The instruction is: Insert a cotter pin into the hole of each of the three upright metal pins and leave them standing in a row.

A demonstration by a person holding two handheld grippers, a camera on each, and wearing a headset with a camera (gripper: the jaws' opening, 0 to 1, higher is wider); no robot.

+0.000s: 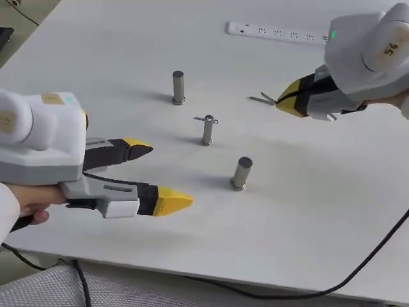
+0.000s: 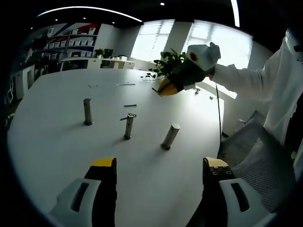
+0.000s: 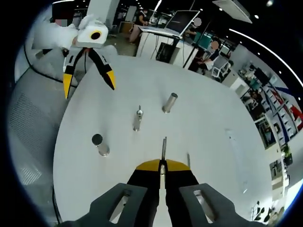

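The fingers of your right gripper [image 3: 162,168] are clenched on a cotter pin [image 3: 164,147], which juts straight ahead from their tips. It is held over the bench [image 1: 319,211] at about 2 o'clock from the middle pin [image 1: 208,131]. The fingers of your left gripper [image 1: 155,174] are spread wide with nothing between them, hovering at about 8 o'clock from that pin. Of the three upright pins, the middle one already carries a fitted cotter pin [image 1: 206,119] through its top. The far pin [image 1: 178,87] at 11 o'clock and the near pin [image 1: 241,173] at 5 o'clock look bare, so I judge one of three done and two left, with the row standing. The cross-holes in the two bare pins are hard to make out, and so is the thin sliver [image 3: 188,160] just beside your right fingers, which may be a spare lying on the bench. The power strip [image 1: 275,32] at 12 o'clock is cut off by your right gripper.
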